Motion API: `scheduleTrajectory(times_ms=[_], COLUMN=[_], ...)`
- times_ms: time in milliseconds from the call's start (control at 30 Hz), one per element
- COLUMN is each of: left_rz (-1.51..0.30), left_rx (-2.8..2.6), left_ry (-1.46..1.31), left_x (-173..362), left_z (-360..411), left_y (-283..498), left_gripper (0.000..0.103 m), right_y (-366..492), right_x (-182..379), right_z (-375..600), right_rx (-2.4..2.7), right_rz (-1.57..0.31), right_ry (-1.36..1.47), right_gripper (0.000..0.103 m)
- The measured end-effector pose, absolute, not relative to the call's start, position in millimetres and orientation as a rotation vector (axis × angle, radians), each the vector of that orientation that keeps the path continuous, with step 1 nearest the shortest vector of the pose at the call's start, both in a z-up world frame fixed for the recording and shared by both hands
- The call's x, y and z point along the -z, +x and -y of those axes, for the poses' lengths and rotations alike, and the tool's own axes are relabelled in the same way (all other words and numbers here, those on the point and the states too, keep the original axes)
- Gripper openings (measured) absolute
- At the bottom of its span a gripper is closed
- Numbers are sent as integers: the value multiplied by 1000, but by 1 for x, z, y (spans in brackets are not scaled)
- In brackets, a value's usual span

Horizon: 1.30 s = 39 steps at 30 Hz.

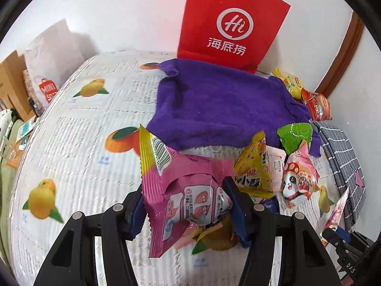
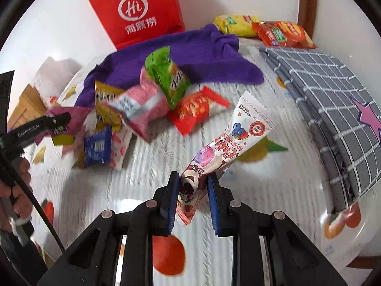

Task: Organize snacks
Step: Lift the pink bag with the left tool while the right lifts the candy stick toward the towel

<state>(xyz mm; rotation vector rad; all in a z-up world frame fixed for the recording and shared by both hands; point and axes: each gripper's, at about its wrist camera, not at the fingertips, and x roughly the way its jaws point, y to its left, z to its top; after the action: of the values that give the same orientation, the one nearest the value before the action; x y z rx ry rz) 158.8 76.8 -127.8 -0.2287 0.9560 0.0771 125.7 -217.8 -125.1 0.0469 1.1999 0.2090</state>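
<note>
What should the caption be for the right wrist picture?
Right gripper pinching a long snack packet above the fruit-print tablecloth.

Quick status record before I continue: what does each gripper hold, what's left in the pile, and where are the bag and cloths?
left gripper: shut on pink snack packet
right gripper: shut on long white-and-pink stick packet
loose pile: green packet, red packet, blue packet, others
red paper bag: upright against wall
purple towel: spread before bag
grey checked cloth: folded, right side
</note>
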Motion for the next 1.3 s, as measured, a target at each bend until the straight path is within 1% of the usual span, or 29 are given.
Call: scheduleTrajectory(times_ms=[133, 167, 200, 300, 367, 467, 500, 533, 567, 600, 633, 667, 900, 1300], left_rz=[-962, -966, -966, -964, -964, -961, -961, -960, -958, -957, -956, -953, -932, -876], left_rx=[-81, -81, -79, -73, -66, -55, -51, -47, -45, -40, -38, -37, -28, -1], left_ry=[-244, -244, -243, -237, -235, -231, -227, -223, -221, -216, -214, -212, -206, -165], left_x=[130, 130, 130, 128, 127, 124, 124, 123, 122, 121, 120, 118, 105, 70], left_z=[-80, -80, -80, -77, -75, -71, -69, -68, -67, -66, -66, -65, -65, -63], left_y=[149, 147, 146, 142, 141, 141, 141, 140, 140, 139, 140, 140, 144, 171], left_gripper=[57, 57, 57, 57, 57, 57, 57, 57, 57, 57, 57, 57, 57, 57], right_y=[126, 125, 124, 126, 128, 135, 136, 136, 135, 134, 133, 134, 137, 166], right_x=[136, 136, 136, 133, 133, 142, 146, 150, 150, 150, 150, 149, 128, 65], right_z=[226, 228, 231, 237, 239, 234, 230, 227, 223, 219, 216, 213, 212, 214], right_rx=[-168, -153, -132, -82, -63, -58, -43, -21, 5, 13, 0, -18, -40, -94], right_rz=[-1242, -1246, -1245, -1216, -1202, -1206, -1223, -1226, -1204, -1186, -1182, -1186, -1152, -1023], right_ry=[58, 64, 70, 98, 129, 131, 103, 66, 19, -26, -46, -49, -23, 73], right_gripper=[28, 35, 45, 62, 64, 64, 59, 57, 48, 35, 29, 21, 21, 21])
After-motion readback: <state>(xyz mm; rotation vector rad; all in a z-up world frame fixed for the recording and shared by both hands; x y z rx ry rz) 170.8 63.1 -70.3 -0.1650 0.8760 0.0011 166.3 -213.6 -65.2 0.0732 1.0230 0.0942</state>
